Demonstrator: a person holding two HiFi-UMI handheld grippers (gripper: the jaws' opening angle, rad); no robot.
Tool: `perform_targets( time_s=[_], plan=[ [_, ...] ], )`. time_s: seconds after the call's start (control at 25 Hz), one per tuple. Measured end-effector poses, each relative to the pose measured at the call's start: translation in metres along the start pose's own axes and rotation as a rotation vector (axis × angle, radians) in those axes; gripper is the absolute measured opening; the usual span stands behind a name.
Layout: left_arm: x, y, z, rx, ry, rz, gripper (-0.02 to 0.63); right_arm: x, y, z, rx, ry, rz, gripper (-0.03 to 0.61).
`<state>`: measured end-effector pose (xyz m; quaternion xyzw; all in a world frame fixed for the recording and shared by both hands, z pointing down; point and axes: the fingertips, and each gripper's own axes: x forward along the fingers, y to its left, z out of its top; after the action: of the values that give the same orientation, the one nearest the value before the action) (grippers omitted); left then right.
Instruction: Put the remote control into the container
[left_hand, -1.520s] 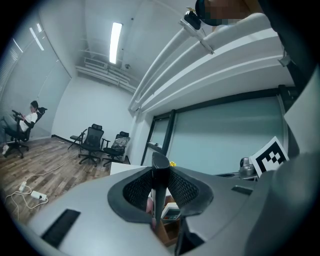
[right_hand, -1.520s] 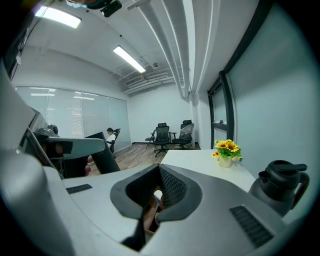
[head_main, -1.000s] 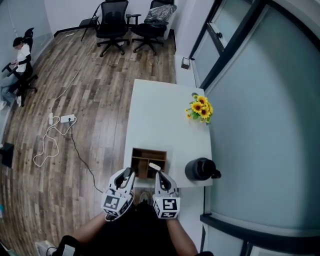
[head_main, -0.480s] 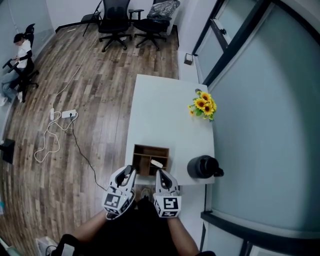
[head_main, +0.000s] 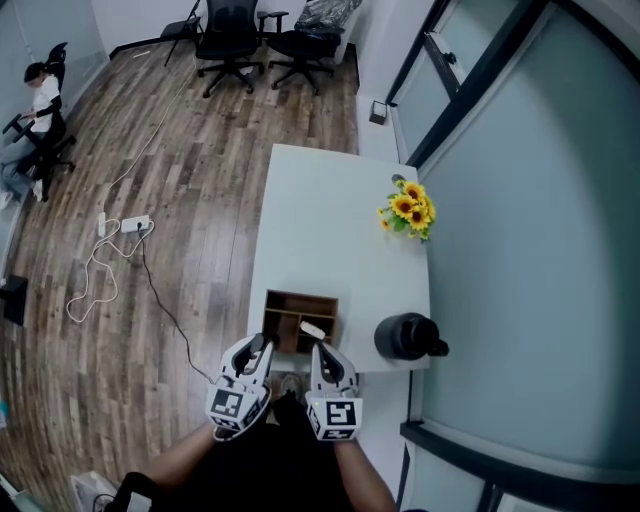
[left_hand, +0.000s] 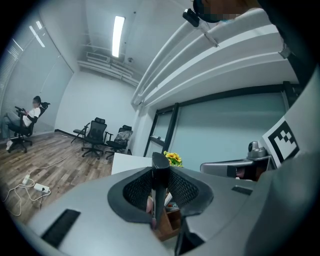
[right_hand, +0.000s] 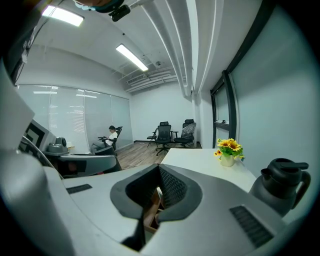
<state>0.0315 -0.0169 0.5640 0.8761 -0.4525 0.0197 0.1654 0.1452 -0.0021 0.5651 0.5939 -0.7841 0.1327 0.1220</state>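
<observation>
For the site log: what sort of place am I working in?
Most likely an office or meeting room: wheeled office chairs at the far end, and a long white table set against a black-framed partition wall.

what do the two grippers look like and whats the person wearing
Both the left gripper and right gripper have pale grey moulded shells with black mesh-textured pads lining the jaws. Each carries a white cube printed with black square markers at its rear. No cables show. The person wears a black top.
</observation>
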Motion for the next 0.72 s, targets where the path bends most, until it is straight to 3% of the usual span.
perform_targets(
  time_s=[0.72],
  plan=[
    [0.023, 0.011, -0.038, 0.01, 0.051, 0.006, 0.101, 0.014, 0.003, -0.01, 0.004, 0.031, 0.014, 0.005]
  ],
)
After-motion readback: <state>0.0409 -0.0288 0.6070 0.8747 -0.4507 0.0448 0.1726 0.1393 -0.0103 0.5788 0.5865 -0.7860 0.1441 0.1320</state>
